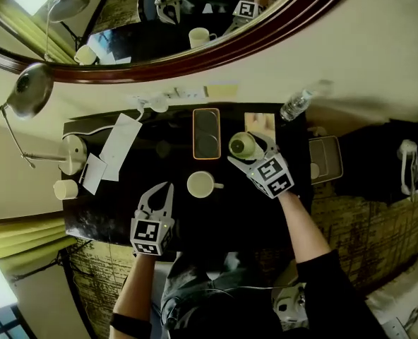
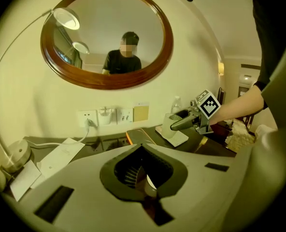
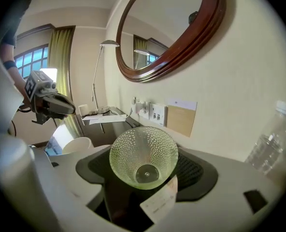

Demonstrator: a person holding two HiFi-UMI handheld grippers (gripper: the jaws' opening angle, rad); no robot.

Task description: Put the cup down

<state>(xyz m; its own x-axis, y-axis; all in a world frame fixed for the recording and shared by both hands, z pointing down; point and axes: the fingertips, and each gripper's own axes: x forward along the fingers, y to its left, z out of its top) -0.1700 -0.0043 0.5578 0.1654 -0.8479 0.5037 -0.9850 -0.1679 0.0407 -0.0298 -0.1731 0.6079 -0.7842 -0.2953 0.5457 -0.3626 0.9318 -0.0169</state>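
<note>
Jaws of the right gripper (image 1: pixel 246 149) stand wide, pinching the green dimpled cup (image 3: pixel 143 157). The cup is tipped on its side with its mouth toward that gripper's camera, over the table (image 1: pixel 114 210) beside the phone (image 1: pixel 207 133). The left gripper (image 1: pixel 162 191) has its jaws pressed together, empty. Whether the cup touches the table cannot be told.

Cup (image 3: pixel 143 157): pale green glass with a dimpled wall, empty, roughly upright with its mouth up. Gripped between the jaws of the right gripper (image 1: pixel 250 149), over the far side of the dark desk (image 1: pixel 216 221).
</note>
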